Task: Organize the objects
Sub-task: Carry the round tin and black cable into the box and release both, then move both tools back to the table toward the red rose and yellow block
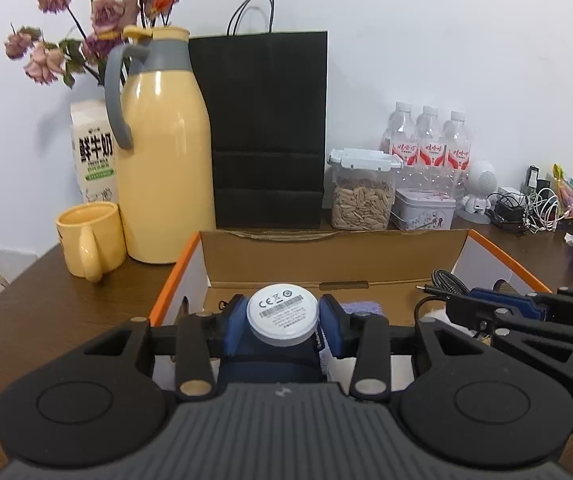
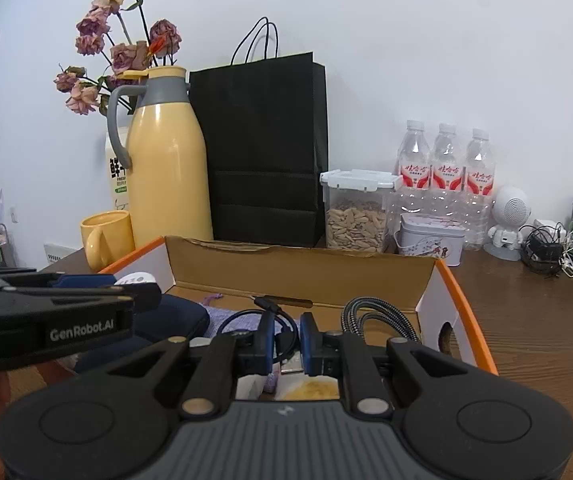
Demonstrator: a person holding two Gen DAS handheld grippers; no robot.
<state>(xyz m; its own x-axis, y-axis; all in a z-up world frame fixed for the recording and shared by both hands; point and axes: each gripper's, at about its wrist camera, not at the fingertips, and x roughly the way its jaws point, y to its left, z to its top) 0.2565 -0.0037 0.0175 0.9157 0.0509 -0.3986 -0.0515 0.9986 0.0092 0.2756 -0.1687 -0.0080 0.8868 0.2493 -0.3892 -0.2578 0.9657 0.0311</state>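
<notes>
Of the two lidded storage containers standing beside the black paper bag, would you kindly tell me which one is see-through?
The clear plastic container with the white clip-on lid, directly beside the bag: seeds show through its walls. The small decorated metal tin next to it is opaque.

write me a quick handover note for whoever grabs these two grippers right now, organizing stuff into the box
Left gripper: shut on a navy cylinder with a white labelled cap, held over the open cardboard box.
Right gripper: nearly closed on a thin black cable, also over the box.
In the box: braided cable, purple cloth, dark navy pouch.
Done: several items already inside.
Left: set down the cylinder and the cable; release both.
</notes>
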